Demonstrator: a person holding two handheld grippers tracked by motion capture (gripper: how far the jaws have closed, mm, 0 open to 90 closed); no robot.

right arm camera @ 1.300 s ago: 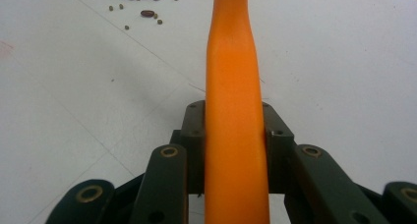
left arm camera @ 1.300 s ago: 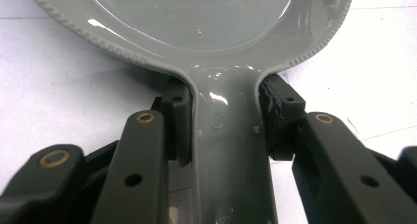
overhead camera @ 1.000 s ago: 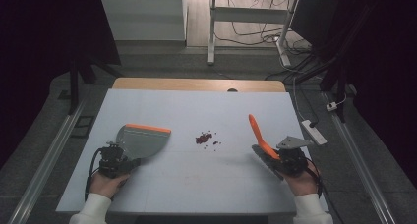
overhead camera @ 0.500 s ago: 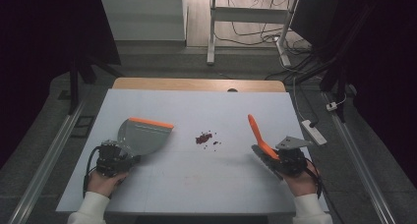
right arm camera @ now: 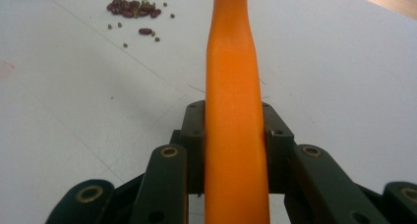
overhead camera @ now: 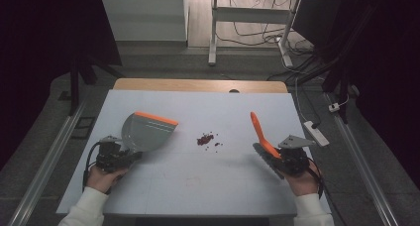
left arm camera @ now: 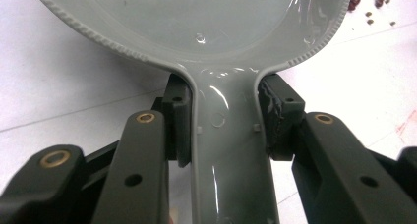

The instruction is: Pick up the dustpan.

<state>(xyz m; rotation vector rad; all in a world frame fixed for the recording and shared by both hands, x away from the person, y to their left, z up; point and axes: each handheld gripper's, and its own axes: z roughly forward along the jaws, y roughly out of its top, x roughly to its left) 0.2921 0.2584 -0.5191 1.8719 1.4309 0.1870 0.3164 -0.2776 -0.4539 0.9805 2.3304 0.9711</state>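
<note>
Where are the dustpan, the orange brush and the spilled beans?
dustpan [overhead camera: 143,134]: high view, middle of its grey pan, left of the pile.
orange brush [right arm camera: 235,101]: right gripper view, mid handle, between the jaws.
spilled beans [overhead camera: 205,139]: high view, centre of the dark pile on the white table top.

Between your grey plastic dustpan [overhead camera: 143,132] and orange-handled brush [overhead camera: 260,132], the white table [overhead camera: 198,186] lies open except scattered dark-red beans [overhead camera: 205,139].
</note>
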